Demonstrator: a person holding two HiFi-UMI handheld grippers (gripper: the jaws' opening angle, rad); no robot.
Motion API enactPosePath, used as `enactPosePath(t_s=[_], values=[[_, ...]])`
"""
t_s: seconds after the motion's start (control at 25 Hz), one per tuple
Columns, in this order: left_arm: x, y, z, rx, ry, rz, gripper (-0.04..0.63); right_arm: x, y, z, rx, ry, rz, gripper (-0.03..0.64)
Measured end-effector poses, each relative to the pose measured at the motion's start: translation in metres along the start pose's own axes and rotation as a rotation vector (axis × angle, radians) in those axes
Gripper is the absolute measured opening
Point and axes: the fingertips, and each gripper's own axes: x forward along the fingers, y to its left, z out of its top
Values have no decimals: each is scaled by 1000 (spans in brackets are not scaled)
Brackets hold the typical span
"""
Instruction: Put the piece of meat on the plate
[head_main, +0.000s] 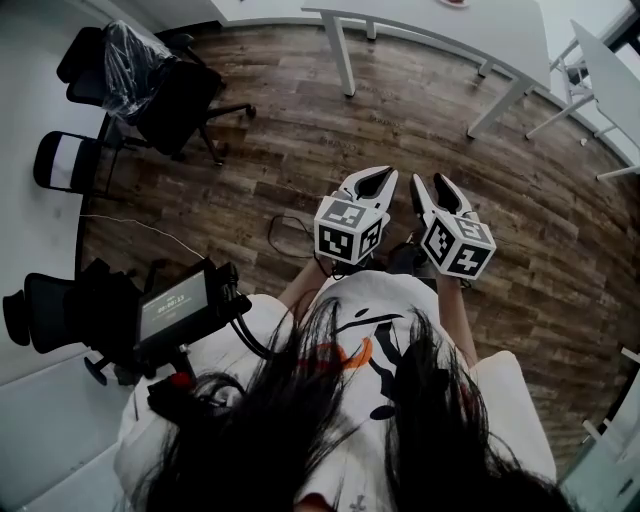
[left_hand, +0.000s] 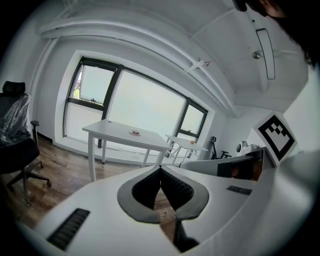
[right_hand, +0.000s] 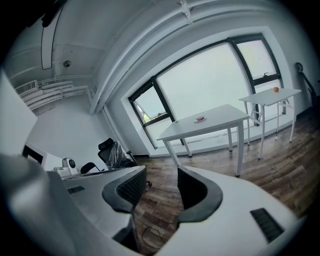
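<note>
Head view: the left gripper (head_main: 378, 178) and right gripper (head_main: 430, 182) hang over bare floor (head_main: 300, 150), well short of the far table (head_main: 450, 30), and neither carries meat. Left gripper view: the jaws are clenched tip to tip and empty. On the far table sits a small plate (left_hand: 135, 132) with something reddish on it, too small to call meat. Right gripper view: the jaws stand slightly apart with only floor between them, and the plate (right_hand: 200, 119) again shows red on top. If that is the meat, it lies as wanted; otherwise the meat is not in sight.
</note>
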Motion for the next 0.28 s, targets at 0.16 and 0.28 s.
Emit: enactPosePath(t_s=[0.16, 0.28], values=[[-7, 4, 7, -3, -4, -2, 5, -1, 9, 2, -3, 4, -5, 201], [-4, -2, 15, -5, -4, 3, 6, -5, 4, 12, -3, 7, -6, 201]])
